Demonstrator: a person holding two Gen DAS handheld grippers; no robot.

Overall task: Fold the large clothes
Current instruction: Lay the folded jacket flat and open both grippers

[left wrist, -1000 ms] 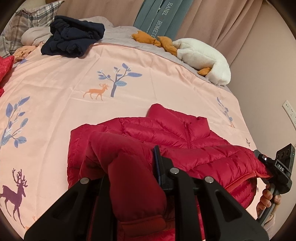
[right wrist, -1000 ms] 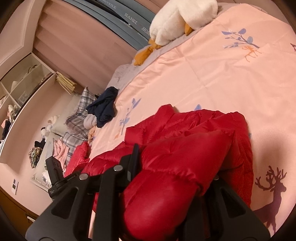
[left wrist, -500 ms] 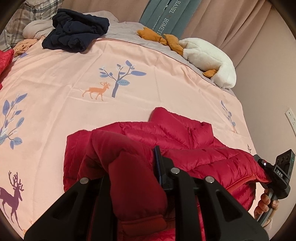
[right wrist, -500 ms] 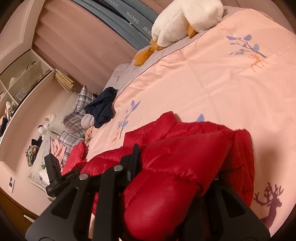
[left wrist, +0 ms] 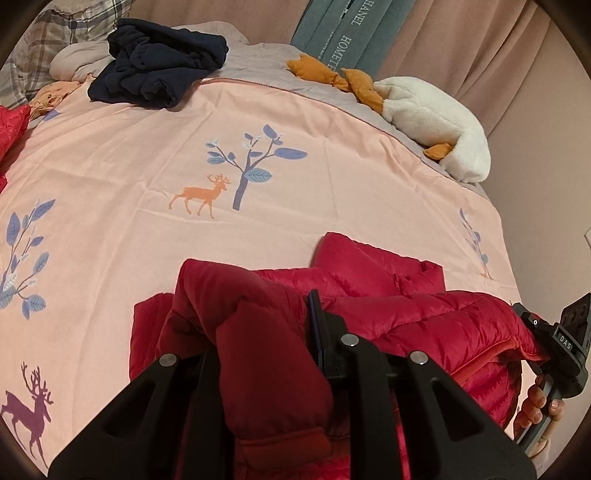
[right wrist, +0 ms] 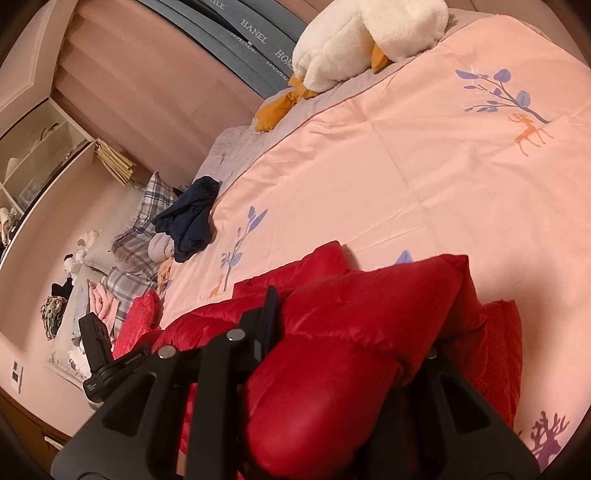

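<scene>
The left tongs [left wrist: 266,354] have their tips buried in a bunched sleeve of the red puffer jacket [left wrist: 424,325]; the right tongs [right wrist: 347,332] hide theirs the same way; the jacket's hem runs off the bottom edge in both views; a second red garment [left wrist: 11,125] is cut by the left edge; items on the shelf [right wrist: 33,158] are too small to identify.

the grey-blue fabric panels [left wrist: 343,33] by the curtain read "hanel" and "homete"; the black gripper body [left wrist: 565,339] bears "das".
</scene>
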